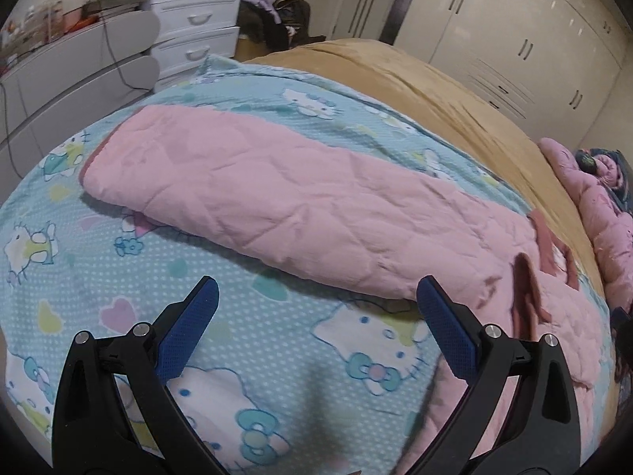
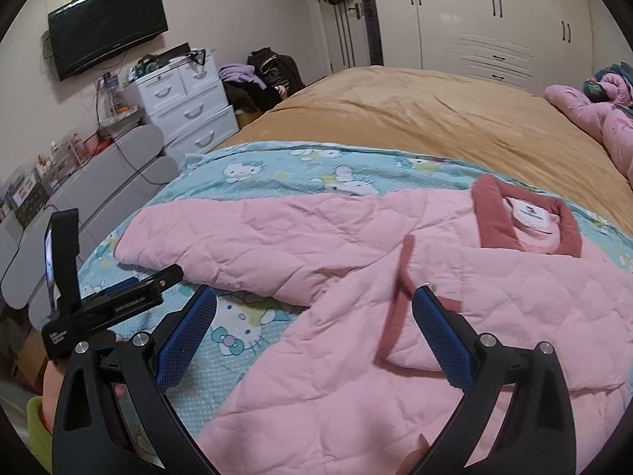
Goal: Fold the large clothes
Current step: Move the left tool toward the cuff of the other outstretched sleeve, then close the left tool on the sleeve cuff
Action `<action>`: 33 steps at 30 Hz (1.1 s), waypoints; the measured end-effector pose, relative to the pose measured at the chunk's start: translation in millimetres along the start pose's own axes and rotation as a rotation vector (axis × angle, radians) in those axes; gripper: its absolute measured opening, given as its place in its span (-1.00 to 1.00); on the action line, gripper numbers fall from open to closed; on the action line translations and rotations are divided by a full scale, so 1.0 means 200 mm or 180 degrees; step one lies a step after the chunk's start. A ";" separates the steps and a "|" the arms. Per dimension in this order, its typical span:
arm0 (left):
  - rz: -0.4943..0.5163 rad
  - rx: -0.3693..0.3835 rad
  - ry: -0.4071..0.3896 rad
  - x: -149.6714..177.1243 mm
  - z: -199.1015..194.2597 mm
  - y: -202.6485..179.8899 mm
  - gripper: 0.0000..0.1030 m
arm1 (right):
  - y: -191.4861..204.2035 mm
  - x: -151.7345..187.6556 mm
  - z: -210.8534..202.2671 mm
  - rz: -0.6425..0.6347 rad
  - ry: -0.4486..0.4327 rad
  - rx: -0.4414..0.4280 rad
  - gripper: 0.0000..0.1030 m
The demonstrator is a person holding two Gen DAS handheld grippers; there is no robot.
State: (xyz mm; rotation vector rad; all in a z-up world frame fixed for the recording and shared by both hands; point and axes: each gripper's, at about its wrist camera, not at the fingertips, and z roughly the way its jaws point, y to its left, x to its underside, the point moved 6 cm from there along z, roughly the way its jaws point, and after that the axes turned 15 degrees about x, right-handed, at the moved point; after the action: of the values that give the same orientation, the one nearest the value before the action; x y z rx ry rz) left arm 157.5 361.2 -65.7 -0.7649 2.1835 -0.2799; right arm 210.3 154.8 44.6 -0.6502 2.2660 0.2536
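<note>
A pink quilted garment (image 1: 300, 198) with dark pink trim lies spread on a blue cartoon-cat blanket (image 1: 253, 340) on the bed. In the right wrist view the garment (image 2: 356, 356) shows its dark pink collar (image 2: 526, 221) and one sleeve (image 2: 245, 245) stretched out to the left. My left gripper (image 1: 316, 301) is open and empty, just above the blanket, near the sleeve's front edge. My right gripper (image 2: 314, 308) is open and empty, low over the garment's body beside a trim edge (image 2: 399, 301). The left gripper's body (image 2: 107, 301) shows at the left of the right wrist view.
A tan bedspread (image 2: 415, 118) covers the far part of the bed. A pink puffy jacket (image 2: 593, 114) lies at the far right. White drawers (image 2: 186, 111), a grey cabinet (image 1: 79, 91), a wall TV (image 2: 107, 27) and wardrobes (image 2: 494, 19) surround the bed.
</note>
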 end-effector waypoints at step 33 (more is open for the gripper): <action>-0.1297 -0.0143 -0.0434 -0.25 0.14 0.73 0.82 | 0.07 0.07 0.12 -0.0048 0.0150 -0.0091 0.92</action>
State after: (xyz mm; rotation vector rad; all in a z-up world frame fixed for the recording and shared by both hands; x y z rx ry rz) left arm 140.9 508.4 -115.2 -1.2184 1.8990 -0.3717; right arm 209.7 170.8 17.8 -0.6947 2.3053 0.2661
